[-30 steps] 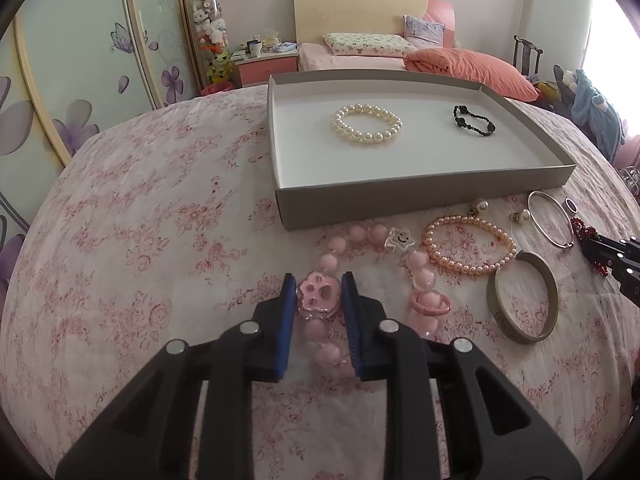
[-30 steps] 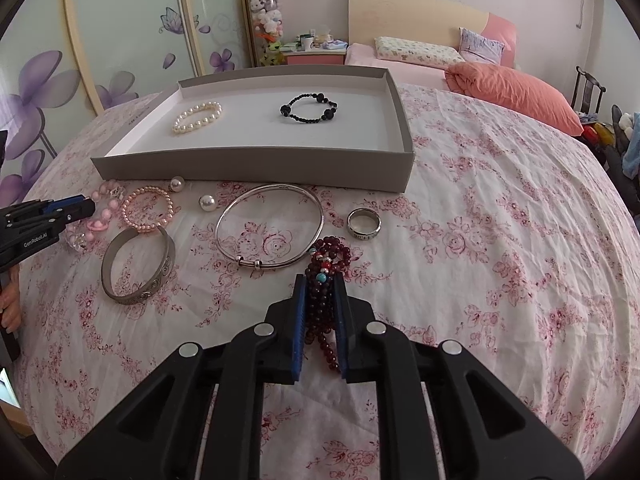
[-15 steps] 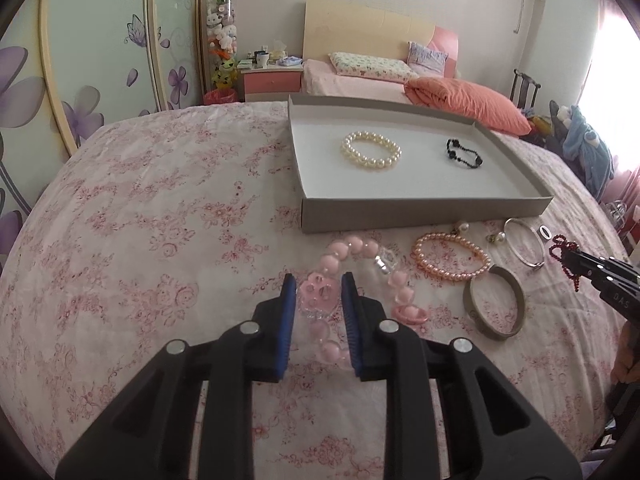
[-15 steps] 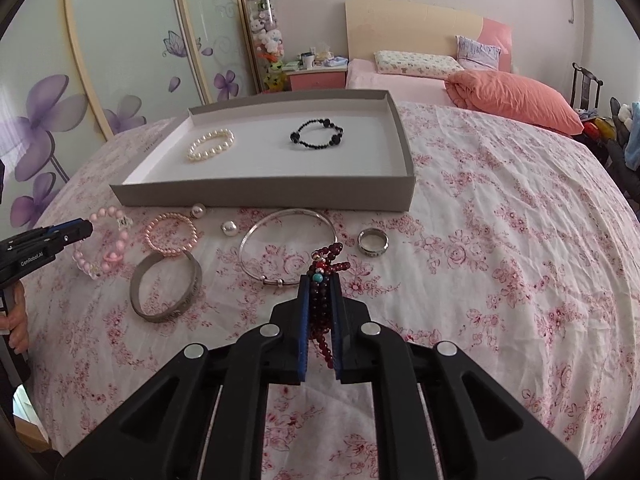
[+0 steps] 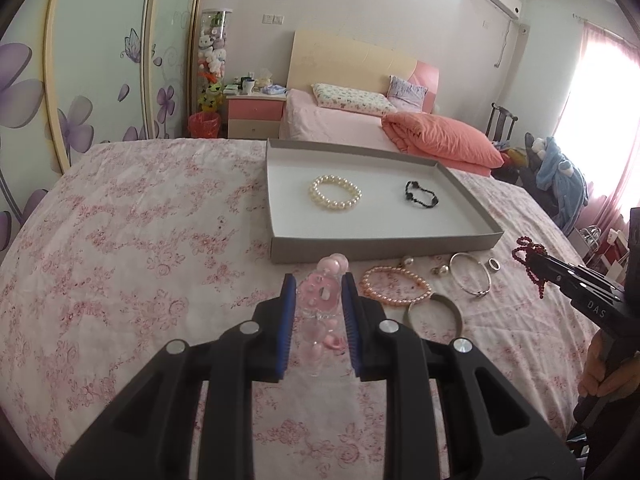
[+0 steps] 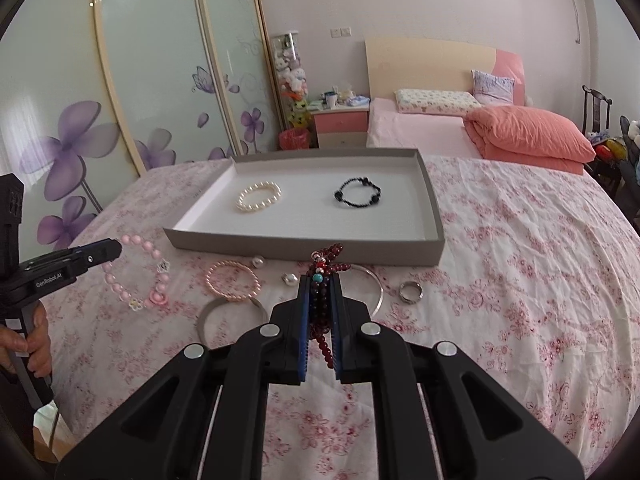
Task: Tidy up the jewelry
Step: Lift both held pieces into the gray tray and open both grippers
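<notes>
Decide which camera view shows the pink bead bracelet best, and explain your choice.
The right wrist view: the pink bracelet hangs there as a whole open loop from the left tongs. In the left wrist view, the bracelet sits bunched between the blue pads, mostly hidden.

The right gripper (image 6: 320, 300) pinches a dark red bead bracelet (image 6: 326, 268) above the floral bedspread (image 6: 520, 260).
</notes>
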`<state>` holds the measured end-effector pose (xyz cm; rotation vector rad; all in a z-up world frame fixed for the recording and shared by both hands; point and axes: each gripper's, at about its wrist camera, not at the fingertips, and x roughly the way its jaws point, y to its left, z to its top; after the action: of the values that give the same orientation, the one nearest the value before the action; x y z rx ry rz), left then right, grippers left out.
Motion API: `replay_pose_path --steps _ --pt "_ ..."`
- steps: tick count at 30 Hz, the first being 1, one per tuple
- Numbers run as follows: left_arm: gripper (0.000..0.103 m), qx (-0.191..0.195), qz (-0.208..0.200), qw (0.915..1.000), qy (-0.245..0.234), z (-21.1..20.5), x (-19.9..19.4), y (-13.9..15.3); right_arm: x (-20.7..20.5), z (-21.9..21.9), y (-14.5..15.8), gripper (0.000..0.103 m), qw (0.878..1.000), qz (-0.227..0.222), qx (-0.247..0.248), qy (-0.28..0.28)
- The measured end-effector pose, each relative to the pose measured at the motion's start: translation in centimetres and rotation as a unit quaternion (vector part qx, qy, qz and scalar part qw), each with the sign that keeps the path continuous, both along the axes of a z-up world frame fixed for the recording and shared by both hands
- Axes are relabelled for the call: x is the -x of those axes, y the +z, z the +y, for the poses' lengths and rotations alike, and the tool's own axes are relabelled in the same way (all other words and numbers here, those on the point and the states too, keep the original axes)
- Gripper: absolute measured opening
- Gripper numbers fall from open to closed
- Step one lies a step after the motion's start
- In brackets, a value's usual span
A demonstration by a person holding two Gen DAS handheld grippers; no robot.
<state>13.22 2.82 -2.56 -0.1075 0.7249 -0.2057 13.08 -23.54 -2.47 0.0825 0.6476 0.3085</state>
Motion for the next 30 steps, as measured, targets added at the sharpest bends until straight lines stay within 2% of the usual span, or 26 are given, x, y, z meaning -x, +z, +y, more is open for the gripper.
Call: replay_pose_path --steps 16,30 --pt "0.023 0.039 -0.052 0.9978 0.012 -0.4 1.7 3.6 1.6 1.1 3.2 0.01 0.997 -0.06 -0.037 0.004" --pt "0.023 0.033 -0.096 0.9948 -0.004 -3.3 1.8 6.5 0.9 1.9 4.8 0.01 0.995 -0.097 -0.028 0.002"
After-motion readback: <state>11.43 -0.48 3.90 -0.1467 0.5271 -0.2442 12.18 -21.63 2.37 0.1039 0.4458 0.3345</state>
